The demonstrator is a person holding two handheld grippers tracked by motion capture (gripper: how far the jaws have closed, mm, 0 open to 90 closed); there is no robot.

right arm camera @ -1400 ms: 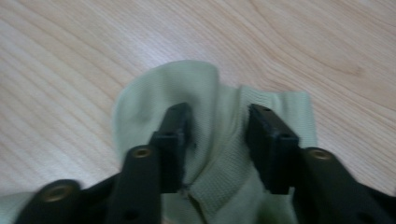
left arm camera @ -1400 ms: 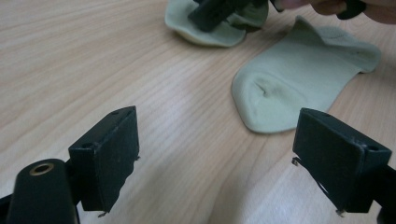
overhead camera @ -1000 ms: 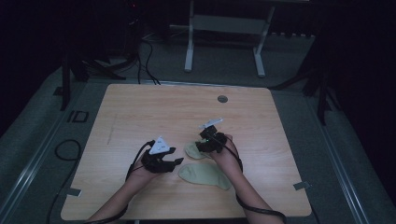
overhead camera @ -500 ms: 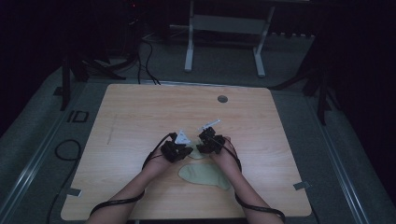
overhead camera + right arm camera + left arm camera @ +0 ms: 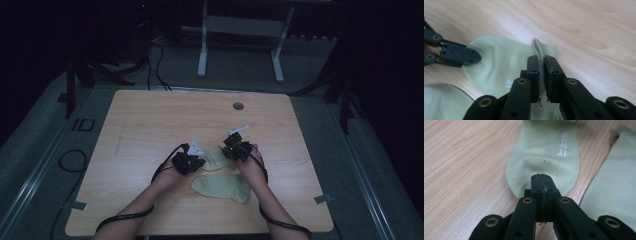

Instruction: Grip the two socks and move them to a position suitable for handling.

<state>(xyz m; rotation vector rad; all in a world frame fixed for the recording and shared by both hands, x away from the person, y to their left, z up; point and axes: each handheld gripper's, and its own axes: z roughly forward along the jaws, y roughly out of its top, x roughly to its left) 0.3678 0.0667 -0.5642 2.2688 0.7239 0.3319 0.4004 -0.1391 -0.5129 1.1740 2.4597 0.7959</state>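
Both tongs pinch one pale green sock [image 5: 216, 159] at opposite ends.

my left hand-held gripper [image 5: 541, 185] slid over to the far sock's [image 5: 544, 152] toe and clamped on it, right hand-held gripper [image 5: 541, 67] just been closing, pinching that sock's cuff
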